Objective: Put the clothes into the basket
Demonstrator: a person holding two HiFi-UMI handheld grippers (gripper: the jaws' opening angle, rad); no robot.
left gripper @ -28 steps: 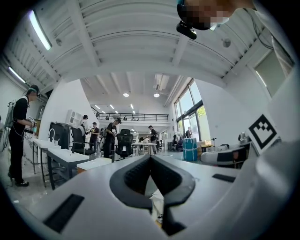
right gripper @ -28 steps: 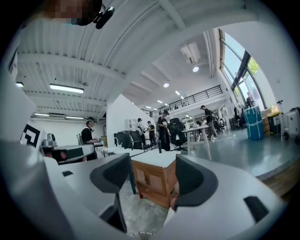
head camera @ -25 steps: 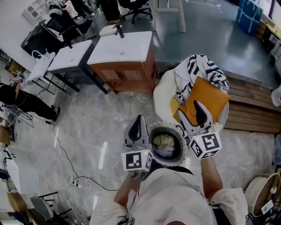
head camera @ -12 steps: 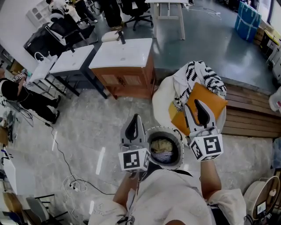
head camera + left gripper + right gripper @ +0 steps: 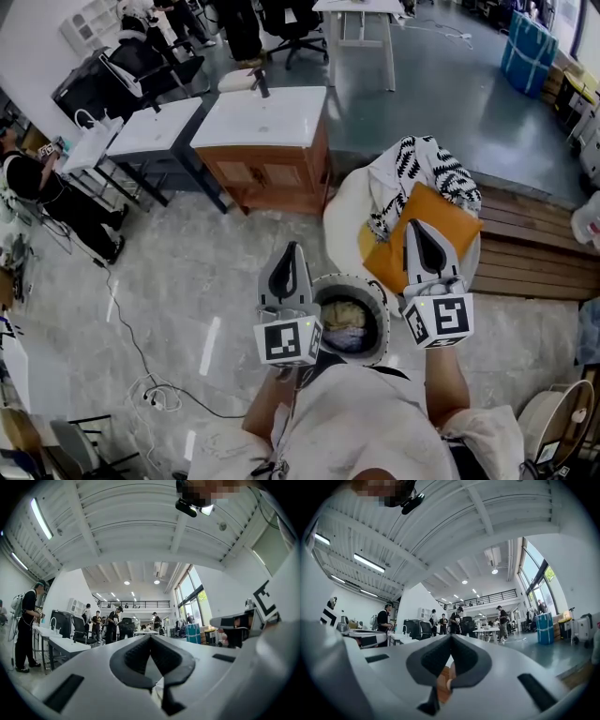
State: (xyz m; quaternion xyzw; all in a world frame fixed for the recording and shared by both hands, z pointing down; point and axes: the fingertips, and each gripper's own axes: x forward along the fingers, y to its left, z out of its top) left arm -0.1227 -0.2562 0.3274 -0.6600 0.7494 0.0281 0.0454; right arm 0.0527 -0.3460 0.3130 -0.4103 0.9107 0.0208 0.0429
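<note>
Now your right tool (image 5: 417, 234) is just finishing its closing: a second ago its jaws were standing wide apart, and now the right gripper view is showing the pads pressed together with nothing caught between them. Your left tool (image 5: 289, 258) is sitting pressed together too, also empty. You're holding both tools level, 1 on each side of the basket (image 5: 380, 302), which is sitting on the floor right in front of you.

So I'm reading this as 1 drop finished. Some clothes (image 5: 349, 321), a pale yellowish piece and a purplish one, are lying inside the basket already. But you're not done: a black-and-white patterned garment (image 5: 424, 167) and an orange piece (image 5: 429, 217) are waiting on the white rounded seat (image 5: 342, 217), just beyond your right tool. That's likely your next reach, and you'll be needing those jaws spread again first.

Writing? I'm finding none to read. The only markings are the square black-and-white marker patterns on the 2 tool cubes, and no brand or label is showing on the basket or the clothes.
</note>
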